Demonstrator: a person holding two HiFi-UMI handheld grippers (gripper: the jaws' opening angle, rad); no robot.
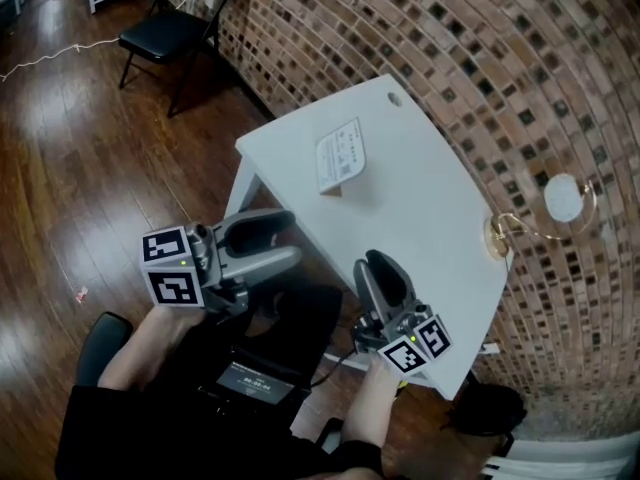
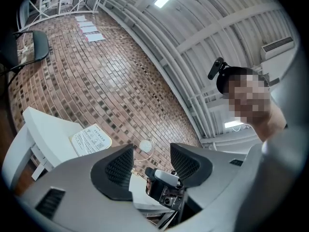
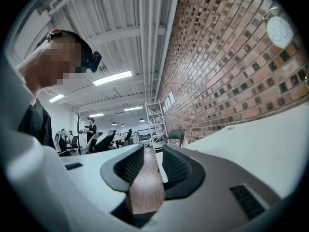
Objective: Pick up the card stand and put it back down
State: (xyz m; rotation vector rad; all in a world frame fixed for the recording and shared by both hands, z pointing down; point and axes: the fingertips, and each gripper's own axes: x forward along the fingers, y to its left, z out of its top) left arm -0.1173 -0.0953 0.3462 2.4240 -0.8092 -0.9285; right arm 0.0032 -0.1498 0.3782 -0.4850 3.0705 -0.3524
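The card stand (image 1: 340, 156) is a white printed card, propped upright near the far-left corner of the white table (image 1: 430, 238). In the left gripper view the card stand (image 2: 91, 139) shows at the left on the table (image 2: 43, 129). My left gripper (image 1: 290, 238) hangs off the table's near-left side, open and empty, well short of the card. My right gripper (image 1: 384, 264) hovers at the table's near edge, also open with nothing between its pads. The left gripper (image 2: 152, 162) looks across at the right one. The right gripper (image 3: 153, 166) shows only floor in its gap.
A white disc in a gold ring (image 1: 563, 198) is by the brick wall (image 1: 480, 58) at the table's right end. A black folding chair (image 1: 175, 28) stands on the wood floor at the far left. A dark bag (image 1: 485, 408) lies by the table's near-right leg.
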